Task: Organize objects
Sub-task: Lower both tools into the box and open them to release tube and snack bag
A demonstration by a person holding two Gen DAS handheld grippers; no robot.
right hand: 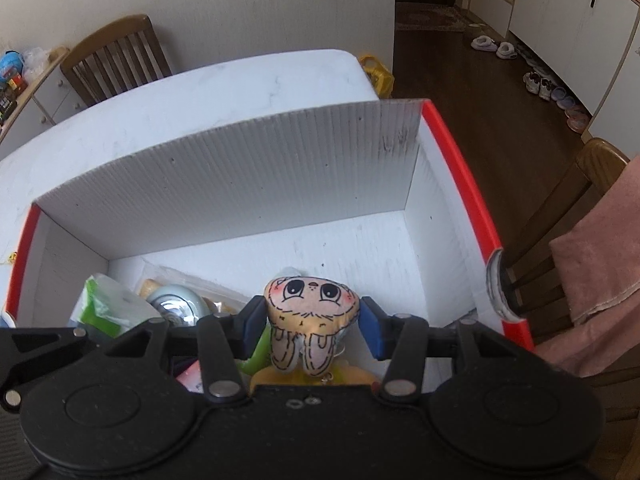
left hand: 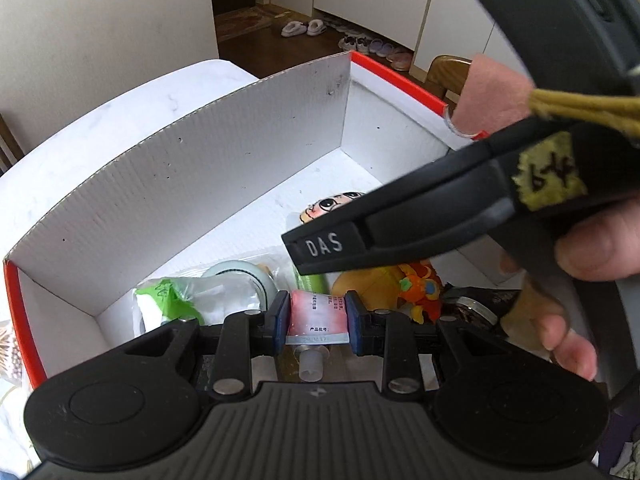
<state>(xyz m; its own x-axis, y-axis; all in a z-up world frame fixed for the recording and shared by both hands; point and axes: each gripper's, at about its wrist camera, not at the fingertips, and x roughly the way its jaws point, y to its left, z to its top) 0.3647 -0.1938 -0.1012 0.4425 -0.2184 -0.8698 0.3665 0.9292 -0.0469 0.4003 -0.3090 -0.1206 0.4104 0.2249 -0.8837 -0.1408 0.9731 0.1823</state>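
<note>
Sitting between left fingers point(left hand: 280, 316): tube point(left hand: 317, 314)

- A white marbled surface point(right hand: 256, 80) stands against a plain pale wall point(right hand: 240, 4).
- A wooden chair point(right hand: 116, 56) sits behind it.
- Shoes point(right hand: 556, 92) line the dark wooden floor point(right hand: 460, 80) beside white cabinets point(right hand: 568, 16).

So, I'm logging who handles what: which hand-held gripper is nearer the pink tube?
Left. The left hand-held gripper is shut on the pink tube over the box. The right hand-held gripper sits beside it, around the bunny plush.
</note>
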